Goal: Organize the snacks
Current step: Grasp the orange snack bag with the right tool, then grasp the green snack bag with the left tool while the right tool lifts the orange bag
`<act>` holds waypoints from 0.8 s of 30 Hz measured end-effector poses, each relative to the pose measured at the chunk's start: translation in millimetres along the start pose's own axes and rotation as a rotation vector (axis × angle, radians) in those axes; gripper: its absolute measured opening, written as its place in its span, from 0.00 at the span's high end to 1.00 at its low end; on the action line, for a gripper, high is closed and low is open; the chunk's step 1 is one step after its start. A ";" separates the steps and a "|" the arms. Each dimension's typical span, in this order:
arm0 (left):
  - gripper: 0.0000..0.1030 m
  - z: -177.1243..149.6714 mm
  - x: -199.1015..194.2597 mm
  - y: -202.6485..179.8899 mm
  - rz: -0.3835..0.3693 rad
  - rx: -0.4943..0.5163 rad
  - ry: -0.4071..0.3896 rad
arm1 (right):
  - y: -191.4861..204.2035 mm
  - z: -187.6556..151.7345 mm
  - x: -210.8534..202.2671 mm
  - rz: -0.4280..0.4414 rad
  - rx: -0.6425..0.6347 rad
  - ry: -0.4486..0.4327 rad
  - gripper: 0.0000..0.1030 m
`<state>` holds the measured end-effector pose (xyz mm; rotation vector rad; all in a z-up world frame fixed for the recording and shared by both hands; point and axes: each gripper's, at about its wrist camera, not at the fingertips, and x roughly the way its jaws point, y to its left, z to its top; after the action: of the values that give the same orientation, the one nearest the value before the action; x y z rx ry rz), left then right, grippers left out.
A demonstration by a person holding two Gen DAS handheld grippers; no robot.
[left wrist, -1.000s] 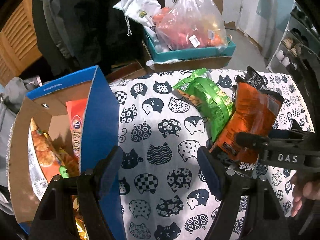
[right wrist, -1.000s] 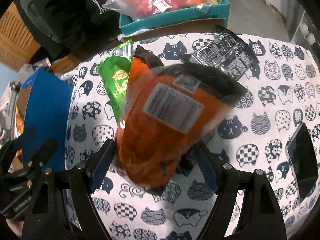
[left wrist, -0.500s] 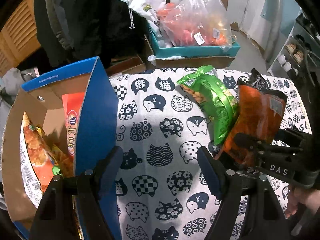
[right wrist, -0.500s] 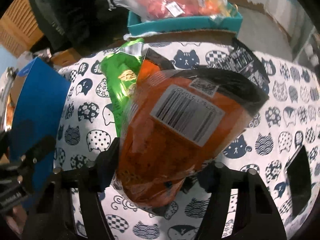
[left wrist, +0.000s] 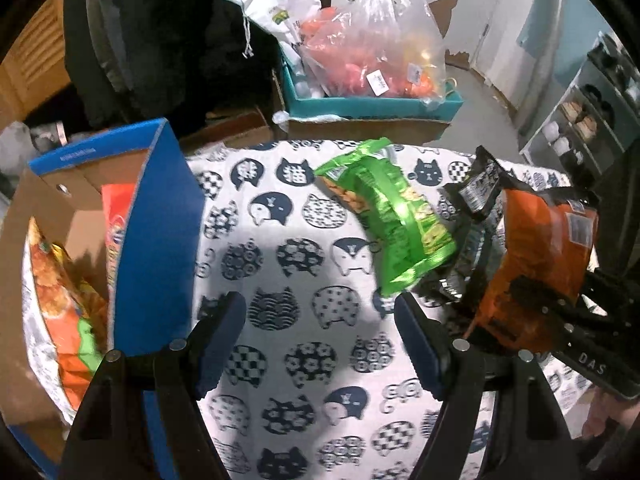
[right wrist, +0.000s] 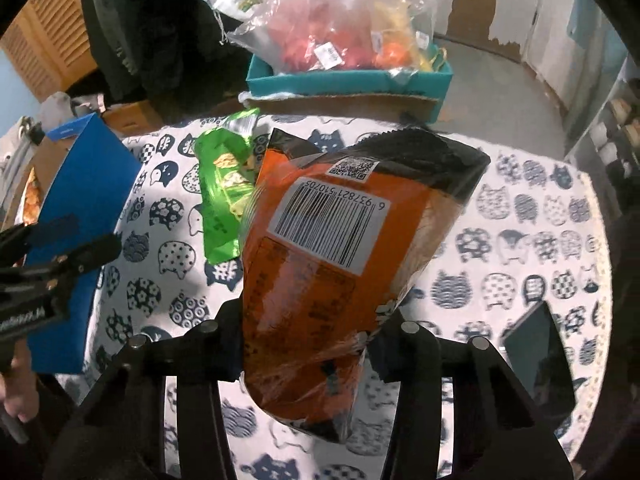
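Since a second ago, the right claw has been closing on the orange snack bag and is now gripping it clear of the cat-print surface. Several packets are already sitting in the blue box; the green snack bag and a black packet are still waiting, while the left claw is hovering wide open and empty.

Box left of snack bags on table

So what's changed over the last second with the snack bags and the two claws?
The right claw has just been closing and now grips the orange bag, lifted clear of the cat-print cloth. The left claw stays open and empty; the green bag and blue box lie as before.
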<state>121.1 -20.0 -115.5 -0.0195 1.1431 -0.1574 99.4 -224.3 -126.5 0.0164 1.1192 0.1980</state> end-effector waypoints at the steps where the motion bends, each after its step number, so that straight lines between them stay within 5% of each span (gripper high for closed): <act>1: 0.24 1.7 1.1 -2.0 -0.011 -0.013 0.012 | -2.8 0.8 -2.9 -0.005 -0.006 -0.001 0.56; 10: 0.24 28.4 6.5 -23.5 -0.032 -0.041 0.043 | -33.4 17.7 -21.4 -0.041 -0.041 -0.015 0.56; 24: 0.21 70.1 76.3 -46.3 -0.002 -0.093 0.156 | -77.2 44.2 -6.0 -0.074 -0.136 0.038 0.56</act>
<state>210.3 -80.6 -150.9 -0.0920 1.3053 -0.1084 148.0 -297.3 -110.4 -0.1504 1.1401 0.2084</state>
